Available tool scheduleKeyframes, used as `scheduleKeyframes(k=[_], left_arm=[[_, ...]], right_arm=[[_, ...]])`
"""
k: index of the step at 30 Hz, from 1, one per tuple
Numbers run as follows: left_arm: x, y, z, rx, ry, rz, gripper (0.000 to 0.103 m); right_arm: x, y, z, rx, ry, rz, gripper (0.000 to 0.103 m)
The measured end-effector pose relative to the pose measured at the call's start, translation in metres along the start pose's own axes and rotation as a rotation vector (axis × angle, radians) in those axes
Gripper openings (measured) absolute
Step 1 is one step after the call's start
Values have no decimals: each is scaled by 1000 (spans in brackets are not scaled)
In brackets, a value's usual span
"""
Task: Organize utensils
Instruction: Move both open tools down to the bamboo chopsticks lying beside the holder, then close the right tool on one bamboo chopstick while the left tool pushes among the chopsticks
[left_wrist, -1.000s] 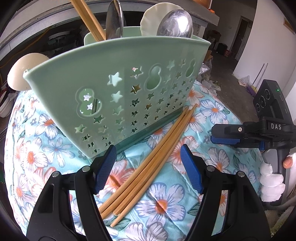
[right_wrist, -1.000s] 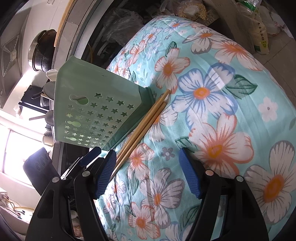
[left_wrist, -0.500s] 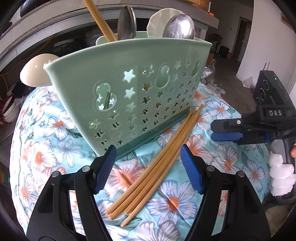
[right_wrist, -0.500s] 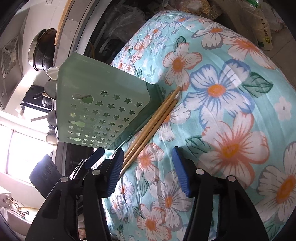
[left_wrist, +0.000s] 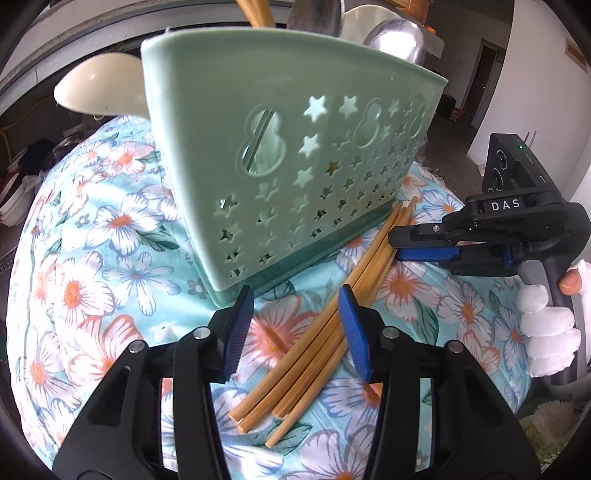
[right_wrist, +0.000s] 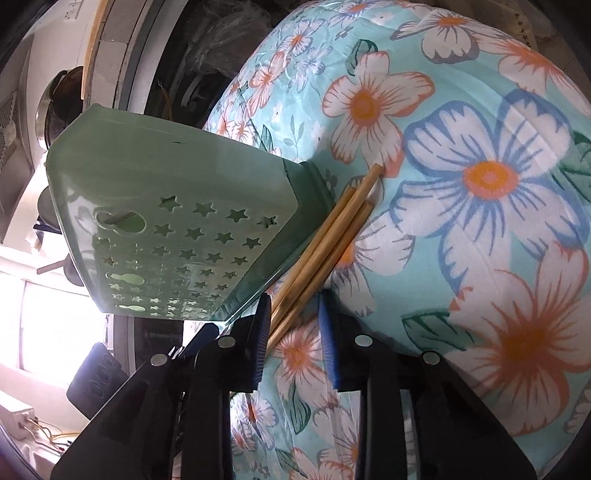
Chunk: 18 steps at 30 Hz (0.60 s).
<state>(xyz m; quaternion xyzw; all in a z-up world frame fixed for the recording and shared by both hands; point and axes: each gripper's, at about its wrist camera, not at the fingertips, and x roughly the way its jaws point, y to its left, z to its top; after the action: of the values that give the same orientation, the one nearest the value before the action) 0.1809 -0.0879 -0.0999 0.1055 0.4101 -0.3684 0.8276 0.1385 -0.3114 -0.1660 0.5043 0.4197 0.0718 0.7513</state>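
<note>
At the far left of the left wrist view a cream ladle pokes out behind the green utensil holder, which stands on the flower-print counter and already carries spoons and chopsticks upright. Just beside the holder's base lies a bundle of loose chopsticks, running diagonally across the cloth. The left tool hovers over their near half, its jaws half-closed after narrowing just now; the sticks lie by the right pad and no grip shows. Further right, the right tool, held by a white-gloved hand, comes at the far end of the bundle; its jaws have just been closing to a narrow gap, with the sticks between the pads, against the left one, not yet clearly pinched.

The step in hand looks like gathering the loose chopsticks. Next, both tools probably need to close fully, lift the bundle level, then tip it upright into the holder.
</note>
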Motion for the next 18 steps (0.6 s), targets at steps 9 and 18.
scheduleKeyframes(k=[9, 18], left_arm=[[-5, 6, -4, -2, -4, -5, 43], [-9, 5, -2, 6, -10, -4, 43]], right_arm=[[0, 1, 1, 7, -14, 10, 13], [-9, -2, -2, -18, -9, -28, 11]])
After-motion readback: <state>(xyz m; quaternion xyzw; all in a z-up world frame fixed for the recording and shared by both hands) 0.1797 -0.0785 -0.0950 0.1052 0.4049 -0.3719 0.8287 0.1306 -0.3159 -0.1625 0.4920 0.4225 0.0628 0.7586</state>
